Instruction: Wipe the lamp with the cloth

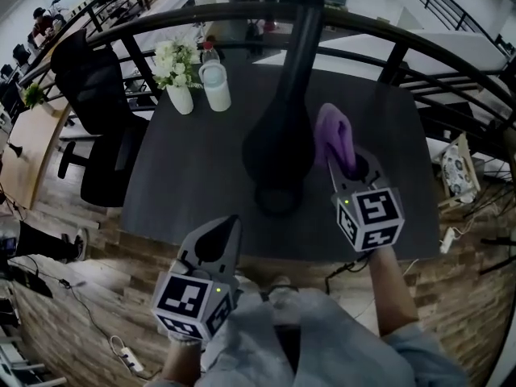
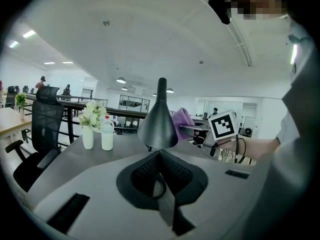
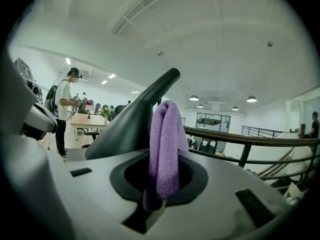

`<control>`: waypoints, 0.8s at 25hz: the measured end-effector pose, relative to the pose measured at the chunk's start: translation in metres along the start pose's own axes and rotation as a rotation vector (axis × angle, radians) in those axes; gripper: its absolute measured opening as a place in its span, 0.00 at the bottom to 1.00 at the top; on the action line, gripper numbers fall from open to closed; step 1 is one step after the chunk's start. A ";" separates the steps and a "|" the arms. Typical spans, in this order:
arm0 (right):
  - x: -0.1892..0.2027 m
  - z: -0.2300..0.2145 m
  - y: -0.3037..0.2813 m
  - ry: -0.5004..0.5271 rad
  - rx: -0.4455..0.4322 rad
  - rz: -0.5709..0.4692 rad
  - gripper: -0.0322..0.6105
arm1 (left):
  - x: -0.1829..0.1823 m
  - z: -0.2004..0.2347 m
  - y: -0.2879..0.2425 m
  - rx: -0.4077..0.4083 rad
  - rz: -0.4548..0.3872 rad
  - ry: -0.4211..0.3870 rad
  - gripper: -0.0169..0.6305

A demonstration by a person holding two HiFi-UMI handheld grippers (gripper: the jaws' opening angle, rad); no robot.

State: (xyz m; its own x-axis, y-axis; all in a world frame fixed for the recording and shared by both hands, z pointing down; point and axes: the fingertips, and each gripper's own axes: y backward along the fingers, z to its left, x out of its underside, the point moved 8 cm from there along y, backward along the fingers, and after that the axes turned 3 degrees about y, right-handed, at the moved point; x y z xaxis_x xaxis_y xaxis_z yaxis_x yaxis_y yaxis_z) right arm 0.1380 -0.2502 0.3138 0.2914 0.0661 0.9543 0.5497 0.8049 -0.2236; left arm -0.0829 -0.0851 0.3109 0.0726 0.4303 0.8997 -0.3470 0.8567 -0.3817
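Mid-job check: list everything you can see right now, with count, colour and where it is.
lamp: one, black, middle of the table
cloth: one, purple, held up just right of the lamp
vase: one, white with white flowers, far left part of the table
bottle: one, pale with a red cap, right beside the vase
table: one, dark grey, in front of the person
chair: one, black, left of the table
railing: one, black, curving behind the table
bystander: one, white top, standing by far desks
left tool: one, grey, low near table edge, shut and empty
right tool: one, grey, right of the lamp, shut on the cloth
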 end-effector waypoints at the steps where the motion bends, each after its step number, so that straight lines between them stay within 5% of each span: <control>1: -0.001 0.002 -0.001 -0.005 0.003 0.001 0.13 | -0.002 0.004 0.000 0.005 0.006 -0.003 0.05; 20: -0.028 0.049 0.021 -0.042 0.072 -0.001 0.13 | -0.020 0.051 -0.014 0.131 0.000 -0.032 0.05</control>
State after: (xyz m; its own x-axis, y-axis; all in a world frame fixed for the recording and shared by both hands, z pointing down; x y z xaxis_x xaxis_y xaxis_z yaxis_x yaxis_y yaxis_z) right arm 0.1028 -0.2059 0.2922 0.2574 0.0888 0.9622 0.4914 0.8454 -0.2095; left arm -0.1275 -0.1201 0.3087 0.0428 0.4195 0.9068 -0.4666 0.8109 -0.3531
